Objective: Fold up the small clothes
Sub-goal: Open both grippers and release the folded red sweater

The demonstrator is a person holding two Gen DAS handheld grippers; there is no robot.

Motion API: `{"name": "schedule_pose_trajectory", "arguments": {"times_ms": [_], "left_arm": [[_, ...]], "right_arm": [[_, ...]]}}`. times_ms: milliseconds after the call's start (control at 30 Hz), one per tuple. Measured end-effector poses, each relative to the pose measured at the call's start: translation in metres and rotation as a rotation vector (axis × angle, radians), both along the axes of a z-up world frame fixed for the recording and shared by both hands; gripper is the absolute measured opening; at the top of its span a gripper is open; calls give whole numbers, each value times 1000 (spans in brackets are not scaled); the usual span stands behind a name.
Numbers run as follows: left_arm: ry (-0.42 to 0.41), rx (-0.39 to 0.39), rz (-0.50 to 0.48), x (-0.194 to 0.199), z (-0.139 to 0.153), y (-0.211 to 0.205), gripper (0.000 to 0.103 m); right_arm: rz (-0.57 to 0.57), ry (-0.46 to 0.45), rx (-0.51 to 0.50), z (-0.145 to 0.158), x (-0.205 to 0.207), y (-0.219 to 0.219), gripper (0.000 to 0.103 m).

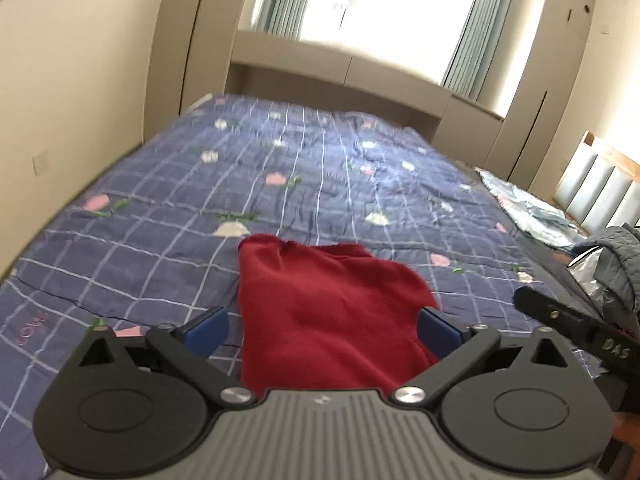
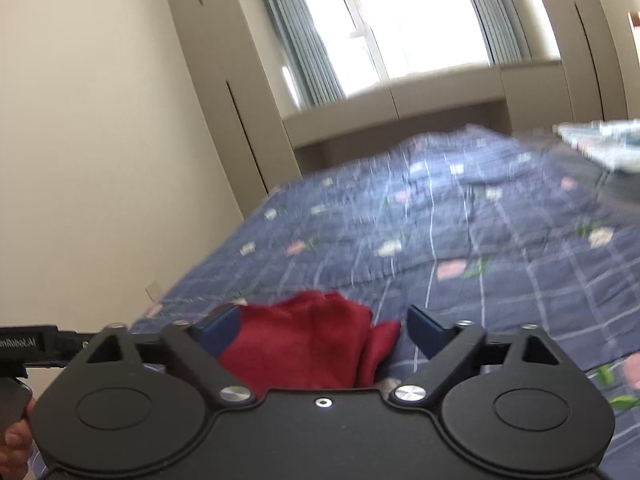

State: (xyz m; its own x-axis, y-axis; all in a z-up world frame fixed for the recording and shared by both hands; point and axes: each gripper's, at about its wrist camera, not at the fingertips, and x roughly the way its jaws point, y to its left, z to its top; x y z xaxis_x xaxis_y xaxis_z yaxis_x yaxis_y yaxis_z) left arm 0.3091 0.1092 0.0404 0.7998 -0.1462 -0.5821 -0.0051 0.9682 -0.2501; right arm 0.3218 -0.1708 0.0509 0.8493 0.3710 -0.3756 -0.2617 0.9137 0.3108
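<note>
Blue checked quilt (image 1: 320,184) | red garment (image 1: 328,312) on it | both jaws apart, empty

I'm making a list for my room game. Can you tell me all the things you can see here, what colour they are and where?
red garment: one, dark red, lying on the bed between both grippers' open fingers
quilt: one, blue-purple check with pink and white flowers, covering the bed
pale printed cloth: one, light blue and white, at the bed's right edge
grey quilted item: one, grey, far right
headboard: one, wood with pale panels, right
curtains: two, grey-green, beside the bright window
wardrobes: beige, along the walls
left gripper: black and grey, blue fingers, open
right gripper: black, blue fingers, open
hand: one, bottom left corner of the right wrist view
</note>
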Motion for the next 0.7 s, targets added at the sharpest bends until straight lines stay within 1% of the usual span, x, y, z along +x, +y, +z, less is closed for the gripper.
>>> {"name": "schedule_pose_trajectory", "arguments": {"times_ms": [100, 167, 267, 533, 700], "left_arm": [[-40, 16, 32, -31, 10, -5, 103], [-57, 20, 51, -52, 14, -7, 103], [-88, 36, 67, -84, 18, -10, 103], [-139, 88, 128, -159, 15, -14, 103], [-161, 100, 151, -193, 4, -14, 103]], "right_arm": [[6, -56, -8, 19, -33, -4, 102], [12, -90, -7, 28, -58, -8, 102], [21, -119, -18, 34, -91, -10, 102], [23, -175, -59, 32, -173, -14, 102], [8, -201, -74, 23, -214, -15, 102]]}}
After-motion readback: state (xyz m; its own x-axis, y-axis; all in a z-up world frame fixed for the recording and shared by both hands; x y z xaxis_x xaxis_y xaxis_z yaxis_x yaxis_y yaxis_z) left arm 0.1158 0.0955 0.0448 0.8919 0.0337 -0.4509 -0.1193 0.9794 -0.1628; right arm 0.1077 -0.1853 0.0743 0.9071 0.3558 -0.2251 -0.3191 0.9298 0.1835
